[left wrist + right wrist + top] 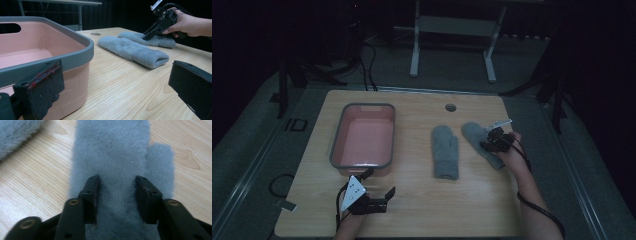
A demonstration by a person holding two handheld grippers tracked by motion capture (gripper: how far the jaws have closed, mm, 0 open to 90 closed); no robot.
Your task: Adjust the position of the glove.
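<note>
Two fuzzy grey knit mittens (445, 151) flat on wood-grain table (422, 200), right gripper (117, 187) jaws apart, pressed on the 3 o'clock mitten (112, 152), left gripper (378, 182) spread wide at 6 o'clock of rectangular pink bin (364, 137), grey-rimmed.

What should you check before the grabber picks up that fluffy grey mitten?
1. Right gripper over the right mitten: ok, its fingers press into the fluff on either side of a strip of it.
2. Fingers closed on the mitten: not ok, there is a gap and they are not yet pinching.
3. Other mitten out of the way: ok, it lies apart, to the left.
4. Pink tub ready to receive: ok, it stands open and looks empty.
5. Left gripper out of the path: ok, it is open near the tub's front corner, holding nothing.
6. Grip catches the whole mitten, not just fluff: cannot tell.
</note>
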